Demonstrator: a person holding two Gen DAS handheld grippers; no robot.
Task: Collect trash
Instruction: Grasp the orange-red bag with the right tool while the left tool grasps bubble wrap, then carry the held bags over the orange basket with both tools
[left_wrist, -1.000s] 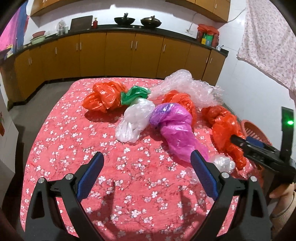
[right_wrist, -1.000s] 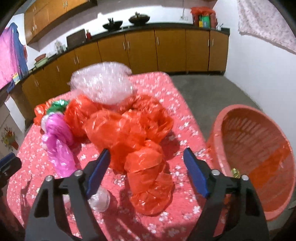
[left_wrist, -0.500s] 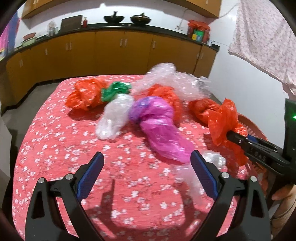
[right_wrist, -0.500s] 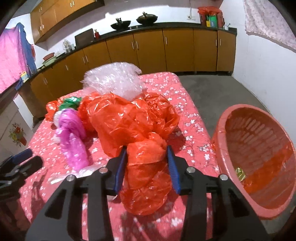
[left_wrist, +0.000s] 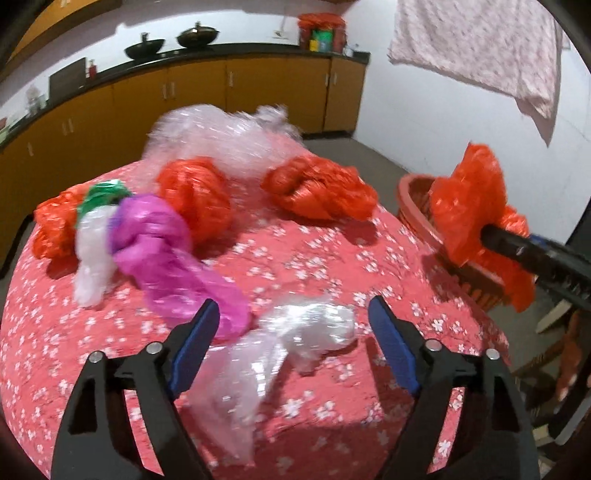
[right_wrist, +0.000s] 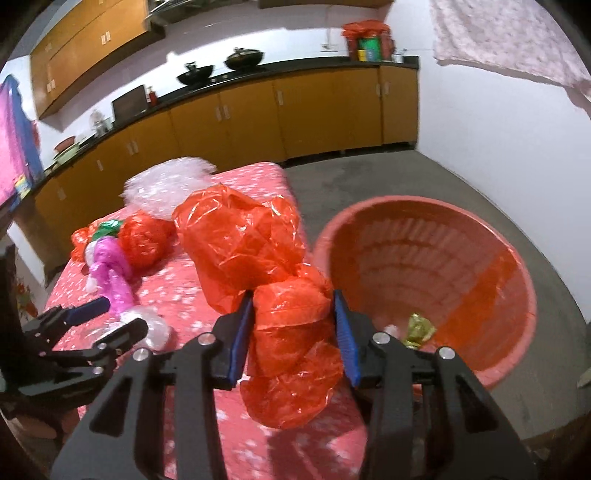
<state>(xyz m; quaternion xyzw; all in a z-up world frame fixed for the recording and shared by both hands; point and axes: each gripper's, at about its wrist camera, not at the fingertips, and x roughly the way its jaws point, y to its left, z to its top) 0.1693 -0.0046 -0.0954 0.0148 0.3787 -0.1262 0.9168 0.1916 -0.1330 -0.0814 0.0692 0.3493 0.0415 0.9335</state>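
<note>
On the red flowered tablecloth (left_wrist: 314, 251) lie crumpled plastic bags. My right gripper (right_wrist: 292, 295) is shut on a red bag (right_wrist: 240, 243) and holds it off the table beside the red basket (right_wrist: 424, 206). In the left wrist view the same red bag (left_wrist: 469, 199) hangs from the right gripper (left_wrist: 491, 232) in front of the basket (left_wrist: 410, 195). My left gripper (left_wrist: 293, 310) is closing, with a clear bag (left_wrist: 306, 328) between its jaws; the pads stand apart from it. A purple bag (left_wrist: 166, 243) lies just left of it.
Farther back lie two red bags (left_wrist: 321, 192) (left_wrist: 195, 192), bubble wrap (left_wrist: 221, 133), a white bag (left_wrist: 92, 258) and a green one (left_wrist: 103, 192). The basket, on the floor at the table's right edge, holds a gold wrapper (right_wrist: 417, 328). Yellow cabinets (right_wrist: 314, 110) line the back wall.
The right gripper shut on the red bag and lifted it rightward toward the basket. The left gripper moved right over the clear bag, and its jaws narrowed.
</note>
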